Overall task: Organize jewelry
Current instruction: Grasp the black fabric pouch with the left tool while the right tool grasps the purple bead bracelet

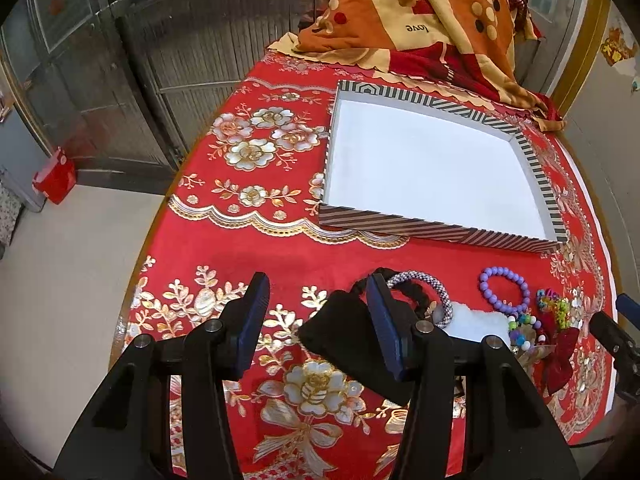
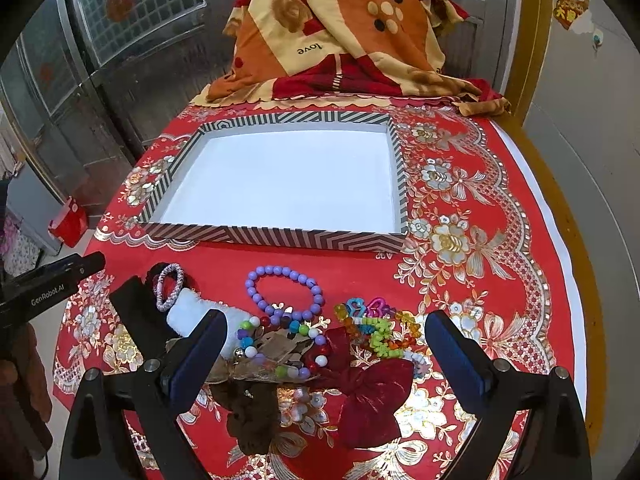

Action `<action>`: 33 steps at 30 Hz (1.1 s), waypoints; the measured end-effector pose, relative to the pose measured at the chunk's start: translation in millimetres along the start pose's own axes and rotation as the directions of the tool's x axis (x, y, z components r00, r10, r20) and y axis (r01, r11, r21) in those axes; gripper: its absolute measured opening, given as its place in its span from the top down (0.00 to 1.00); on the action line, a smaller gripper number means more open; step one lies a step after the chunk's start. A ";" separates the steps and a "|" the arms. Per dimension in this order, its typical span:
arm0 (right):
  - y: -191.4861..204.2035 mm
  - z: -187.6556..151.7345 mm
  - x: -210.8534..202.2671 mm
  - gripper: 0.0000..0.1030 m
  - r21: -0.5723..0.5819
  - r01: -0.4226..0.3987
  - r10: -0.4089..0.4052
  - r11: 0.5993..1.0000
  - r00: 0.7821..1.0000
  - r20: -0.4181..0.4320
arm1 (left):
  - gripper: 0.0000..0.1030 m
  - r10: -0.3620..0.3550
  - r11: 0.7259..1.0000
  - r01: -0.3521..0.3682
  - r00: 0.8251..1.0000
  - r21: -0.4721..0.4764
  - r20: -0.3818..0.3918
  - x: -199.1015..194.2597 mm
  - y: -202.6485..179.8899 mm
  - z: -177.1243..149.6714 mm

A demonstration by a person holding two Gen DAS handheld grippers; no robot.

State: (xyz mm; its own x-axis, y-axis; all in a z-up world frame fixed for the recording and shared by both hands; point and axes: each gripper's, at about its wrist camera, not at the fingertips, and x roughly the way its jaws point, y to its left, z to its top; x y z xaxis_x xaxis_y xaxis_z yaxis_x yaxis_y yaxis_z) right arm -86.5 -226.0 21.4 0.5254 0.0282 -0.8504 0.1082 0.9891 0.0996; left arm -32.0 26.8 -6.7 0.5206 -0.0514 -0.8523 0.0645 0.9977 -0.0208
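Note:
A shallow tray point(image 1: 432, 229) point(image 2: 280, 239) with a striped rim and a bare white floor lies mid-table. In front of it sits a pile of jewelry: a purple bead bracelet point(image 2: 284, 292) point(image 1: 504, 292), a lilac woven bangle point(image 2: 170, 286) point(image 1: 424, 286), a white fluffy band point(image 2: 192, 312), a multicolour bead bracelet point(image 2: 280, 344), a clear coloured plastic chain point(image 2: 376, 328), a dark red bow point(image 2: 372, 396) and a brown scrunchie point(image 2: 252, 412). My right gripper point(image 2: 328, 356) stands open, straddling the pile. My left gripper point(image 1: 318, 320) is open over a black cloth point(image 1: 340, 336) at the pile's left end.
A folded orange patterned quilt point(image 2: 340, 32) is heaped at the table's far end. The red floral tablecloth point(image 1: 248, 148) runs to the table's left edge, past which a red box point(image 1: 54, 176) sits on the floor. A hand point(image 2: 20, 380) holds the left gripper.

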 end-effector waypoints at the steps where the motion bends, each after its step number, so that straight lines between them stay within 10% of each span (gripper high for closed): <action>1: -2.6 -0.2 -1.2 0.05 0.004 -0.009 0.009 1.000 1.000 0.002 | 0.52 -0.010 1.000 0.010 1.000 -0.002 -0.003 -1.2 2.7 -0.3; 13: -15.8 -2.1 -15.1 0.05 -0.047 -0.056 0.057 0.997 0.998 0.013 | 0.52 -0.165 0.986 0.159 0.977 -0.055 -0.137 -1.2 31.0 -4.9; 28: 10.4 21.1 40.4 0.56 -0.151 -0.193 0.178 0.970 0.978 -0.107 | 0.52 -0.276 0.947 0.224 0.935 -0.230 -0.224 29.8 29.4 -17.1; 33: 23.1 26.1 80.5 0.58 -0.235 -0.214 0.170 0.948 0.966 -0.194 | 0.52 -0.271 0.944 0.208 0.932 -0.256 -0.241 41.2 25.9 -19.8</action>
State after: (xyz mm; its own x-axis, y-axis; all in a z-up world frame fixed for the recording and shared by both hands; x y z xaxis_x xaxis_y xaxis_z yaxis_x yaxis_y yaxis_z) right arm -19.7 -204.6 -31.3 0.3623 0.2231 -0.9050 -0.2081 0.9658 0.1548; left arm -25.7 51.4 -52.7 0.2622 -0.3075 -0.9147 -0.0491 0.9424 -0.3309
